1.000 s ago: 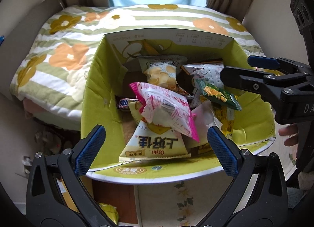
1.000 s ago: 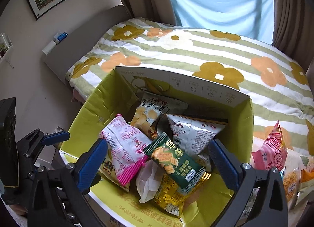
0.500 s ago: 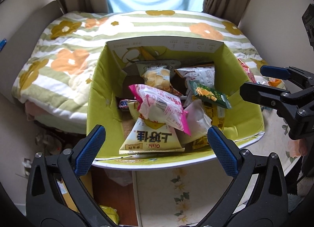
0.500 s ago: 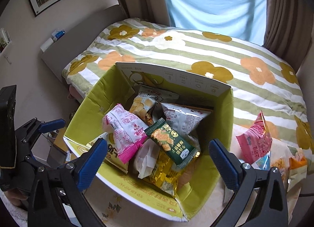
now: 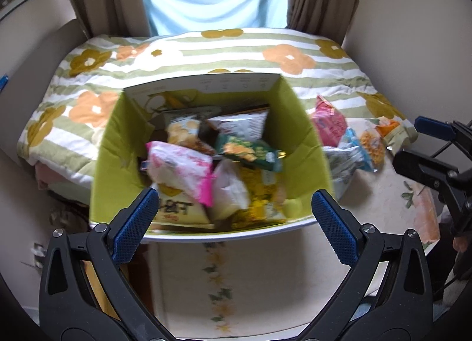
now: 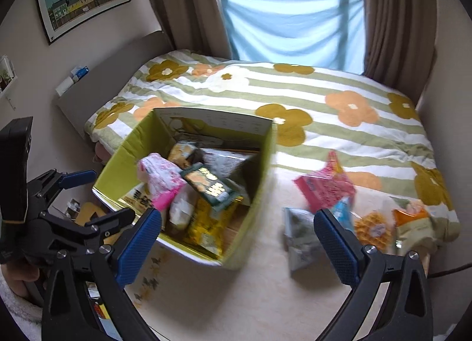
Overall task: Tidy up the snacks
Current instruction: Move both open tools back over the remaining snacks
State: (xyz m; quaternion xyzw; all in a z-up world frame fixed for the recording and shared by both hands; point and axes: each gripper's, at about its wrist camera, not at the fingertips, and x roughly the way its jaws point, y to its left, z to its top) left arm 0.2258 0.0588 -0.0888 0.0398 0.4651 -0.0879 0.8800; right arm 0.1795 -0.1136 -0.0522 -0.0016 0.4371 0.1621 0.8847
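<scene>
Sitting half-filled on the table, the green box already holds several snack bags, while more bags lie beside it, so the right gripper and left gripper, both wide open and empty, likely fetch one next.

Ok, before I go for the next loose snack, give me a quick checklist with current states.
1. Left gripper open and empty: ok.
2. Right gripper open and empty: ok.
3. Yellow-green cardboard box open on top: ok.
4. Room left in the box: cannot tell; packets are heaped, dark green cracker packet on top.
5. Loose packets reachable beside the box: ok; pink crinkled snack bag and grey-white packet lie uncovered.
6. Sharp view for aiming: not ok, both views are blurred.
</scene>
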